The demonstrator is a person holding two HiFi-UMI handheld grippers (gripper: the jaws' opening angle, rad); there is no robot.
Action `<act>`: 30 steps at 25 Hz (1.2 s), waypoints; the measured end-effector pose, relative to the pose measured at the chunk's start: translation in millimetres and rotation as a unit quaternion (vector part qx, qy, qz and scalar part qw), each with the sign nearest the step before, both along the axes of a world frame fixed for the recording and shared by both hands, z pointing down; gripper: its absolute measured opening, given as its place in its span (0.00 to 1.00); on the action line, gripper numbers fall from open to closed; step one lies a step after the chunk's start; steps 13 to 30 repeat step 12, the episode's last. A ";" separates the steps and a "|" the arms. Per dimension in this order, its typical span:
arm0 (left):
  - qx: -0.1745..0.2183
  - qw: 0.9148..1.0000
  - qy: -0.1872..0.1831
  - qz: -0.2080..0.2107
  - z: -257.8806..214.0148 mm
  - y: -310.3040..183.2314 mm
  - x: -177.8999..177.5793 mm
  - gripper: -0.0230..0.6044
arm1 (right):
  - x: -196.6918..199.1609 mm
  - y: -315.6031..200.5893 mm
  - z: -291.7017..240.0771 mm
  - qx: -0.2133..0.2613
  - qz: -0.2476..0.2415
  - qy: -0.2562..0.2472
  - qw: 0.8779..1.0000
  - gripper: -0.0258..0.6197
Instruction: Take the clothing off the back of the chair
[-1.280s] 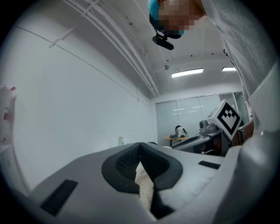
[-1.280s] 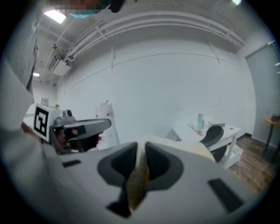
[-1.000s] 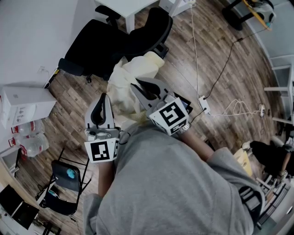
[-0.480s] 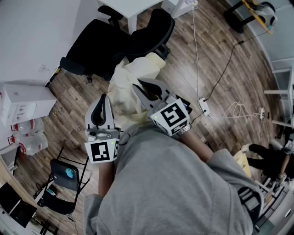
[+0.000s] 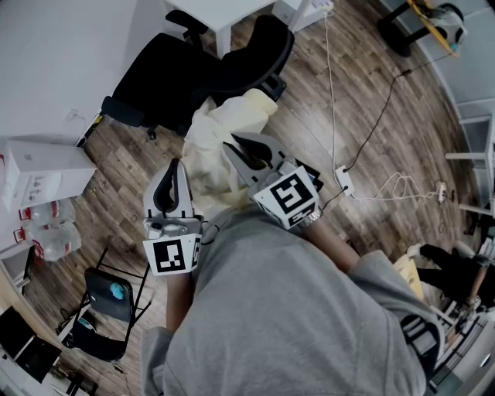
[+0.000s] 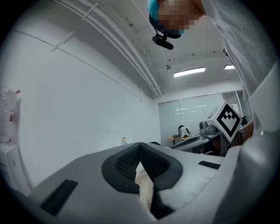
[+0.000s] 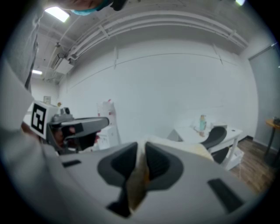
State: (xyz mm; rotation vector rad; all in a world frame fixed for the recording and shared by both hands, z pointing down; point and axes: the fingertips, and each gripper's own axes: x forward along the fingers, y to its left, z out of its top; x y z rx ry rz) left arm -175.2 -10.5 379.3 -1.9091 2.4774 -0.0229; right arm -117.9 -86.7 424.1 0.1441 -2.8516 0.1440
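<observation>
- Left gripper (image 5: 172,167): jaws almost together, pinching a thin fold of the garment (image 5: 205,155). In the left gripper view, cream cloth sits wedged between the black pads and hangs out below them.
- Right gripper (image 5: 232,141): jaws also nearly together, clamped on a thicker bunch of the same cloth. In the right gripper view, the fold fills the gap between the pads.
- In the head view both grippers sit at centre frame. The left is lower and to the left; the right is angled toward the upper left.
- Garment: cream, crumpled and bunched. It runs from the grippers up toward upper centre.
- Its far end lies against the dark edge of the chair (image 5: 186,73). Can't tell whether it is hooked on there or just overlapping.
- Chair: black office type, upper left of centre, next to a white desk (image 5: 213,11) at the top edge.
- Wood plank floor (image 5: 387,155). A power strip (image 5: 344,178) with its cable lies right of centre, and a white box (image 5: 42,174) sits at the left edge.
- The person's grey top (image 5: 294,309) fills the lower half of the frame.
</observation>
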 end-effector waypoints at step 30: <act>-0.003 1.000 0.008 -0.006 1.8 -0.5 -5.8 0.09 | -7.0 -0.8 0.8 0.004 -0.007 0.002 1.000 0.15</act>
